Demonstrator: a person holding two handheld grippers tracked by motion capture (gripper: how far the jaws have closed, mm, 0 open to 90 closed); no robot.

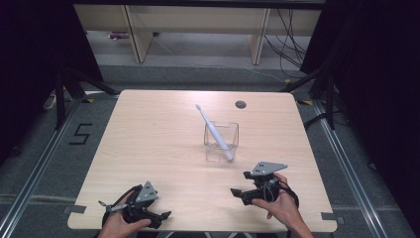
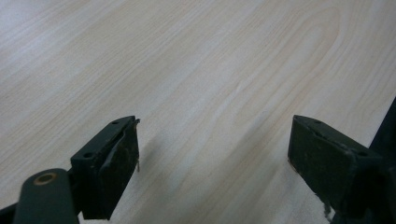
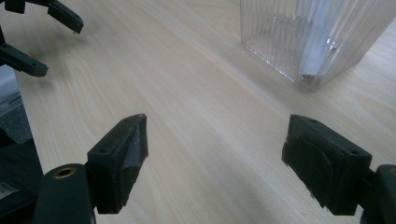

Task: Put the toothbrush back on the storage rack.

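Observation:
A clear ribbed square cup [image 1: 221,144] stands right of the table's middle, and a white toothbrush [image 1: 213,130] leans in it with its head up toward the far left. My right gripper [image 1: 238,182] is open near the front right, jaws pointing left, a short way in front of the cup. In the right gripper view my right gripper [image 3: 215,135] holds nothing, and the cup [image 3: 299,42] stands ahead at the upper right. At the front left edge my left gripper [image 1: 161,208] is open and empty. In its own view, my left gripper [image 2: 215,140] has bare wood between its jaws.
The light wooden table [image 1: 148,148] has a round cable hole [image 1: 240,104] at the far right. My left gripper [image 3: 51,42] shows far off at the upper left of the right gripper view. Grey floor and wooden furniture legs [image 1: 141,39] lie beyond the table.

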